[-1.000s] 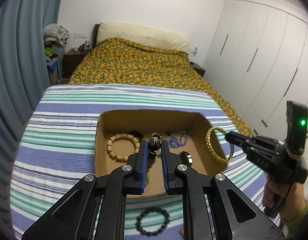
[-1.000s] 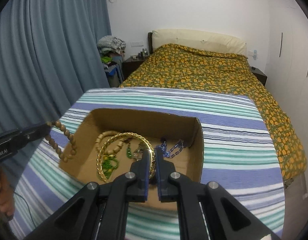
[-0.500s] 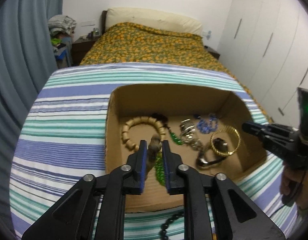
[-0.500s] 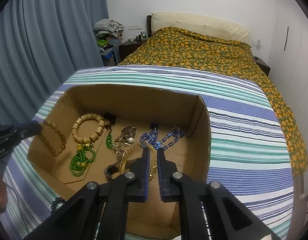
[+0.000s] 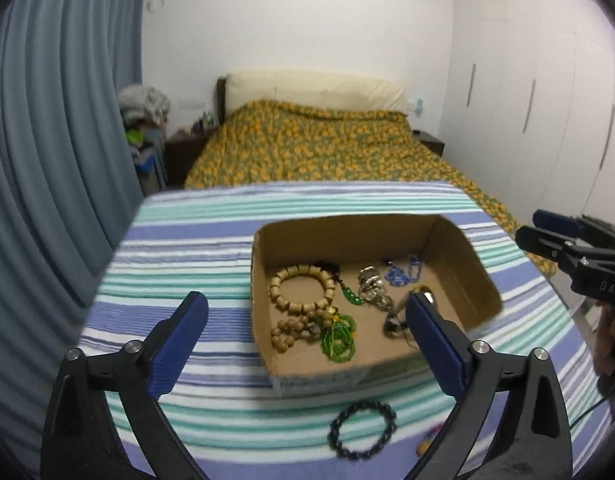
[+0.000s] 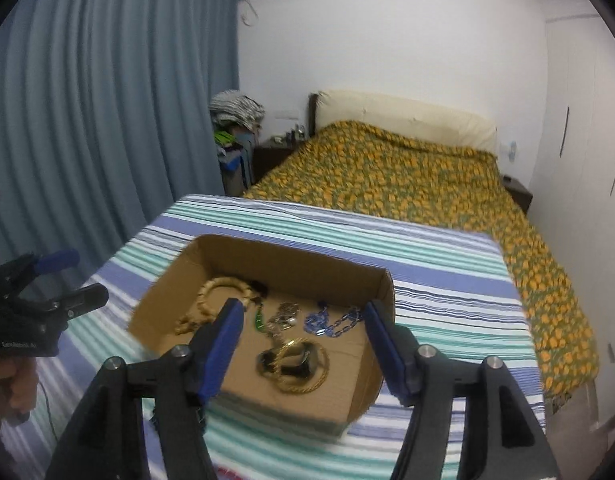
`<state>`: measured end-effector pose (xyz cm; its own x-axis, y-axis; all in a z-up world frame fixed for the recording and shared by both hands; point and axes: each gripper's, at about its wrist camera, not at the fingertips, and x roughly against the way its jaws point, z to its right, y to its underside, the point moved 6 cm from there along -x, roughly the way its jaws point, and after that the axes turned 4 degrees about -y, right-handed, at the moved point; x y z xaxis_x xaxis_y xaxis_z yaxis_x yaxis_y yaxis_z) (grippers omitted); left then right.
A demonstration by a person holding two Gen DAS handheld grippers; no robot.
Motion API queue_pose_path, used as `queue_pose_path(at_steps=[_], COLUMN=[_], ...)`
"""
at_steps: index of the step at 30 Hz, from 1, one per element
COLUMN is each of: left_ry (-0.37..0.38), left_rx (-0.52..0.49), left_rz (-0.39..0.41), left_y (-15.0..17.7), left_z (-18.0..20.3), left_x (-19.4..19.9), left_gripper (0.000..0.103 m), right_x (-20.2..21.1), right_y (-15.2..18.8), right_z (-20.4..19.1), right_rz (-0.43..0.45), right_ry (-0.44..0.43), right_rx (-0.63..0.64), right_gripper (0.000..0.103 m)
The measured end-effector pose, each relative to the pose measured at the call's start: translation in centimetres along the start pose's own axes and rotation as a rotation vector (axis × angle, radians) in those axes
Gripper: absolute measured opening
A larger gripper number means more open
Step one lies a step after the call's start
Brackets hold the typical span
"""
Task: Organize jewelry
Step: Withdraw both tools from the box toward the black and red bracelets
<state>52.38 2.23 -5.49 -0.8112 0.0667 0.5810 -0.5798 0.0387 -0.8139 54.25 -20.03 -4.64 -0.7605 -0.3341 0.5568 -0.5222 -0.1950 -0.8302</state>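
A cardboard box (image 5: pixel 459 240) sits on a striped blue, green and white cloth (image 5: pixel 179 248), with both grippers tilted down toward it from the near side. The left gripper (image 5: pixel 303 320) is spreading its jaws wide, with nothing between them. Ahead of it, inside the box, lie a wooden bead bracelet (image 5: pixel 301 286), a smaller string of brown beads (image 5: pixel 293 330), green beads (image 5: pixel 339 336), a silver piece (image 5: pixel 371 280) and a blue chain (image 5: pixel 403 272). Below its fingers, outside the box on the cloth, a black bead bracelet (image 5: pixel 363 428) waits, with some small blurred bits beside it. The right gripper (image 6: pixel 301 320) is also opening, empty; just ahead of its fingertips a gold bangle (image 6: pixel 297 366) lies in the box with a dark piece I cannot identify. Most pieces appear gathered; the black bracelet looks left to do.
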Motion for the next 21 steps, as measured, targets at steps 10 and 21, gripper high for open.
queue_pose_path(at_steps=[10,21], left_ry=[-0.068,-0.196], left_rx=[-0.042,-0.025], left_rz=[0.043,-0.005], left_y=[6.6,16.0], left_z=[1.5,4.7], left_x=[10.2,14.8], left_gripper=[0.103,0.103], right_x=[10.4,14.3], right_y=[5.8,15.9], right_z=[-4.5,-6.7], right_rz=[0.06,0.033], right_ry=[0.002,0.06], right_rx=[0.024,-0.04], right_gripper=[0.077,0.077])
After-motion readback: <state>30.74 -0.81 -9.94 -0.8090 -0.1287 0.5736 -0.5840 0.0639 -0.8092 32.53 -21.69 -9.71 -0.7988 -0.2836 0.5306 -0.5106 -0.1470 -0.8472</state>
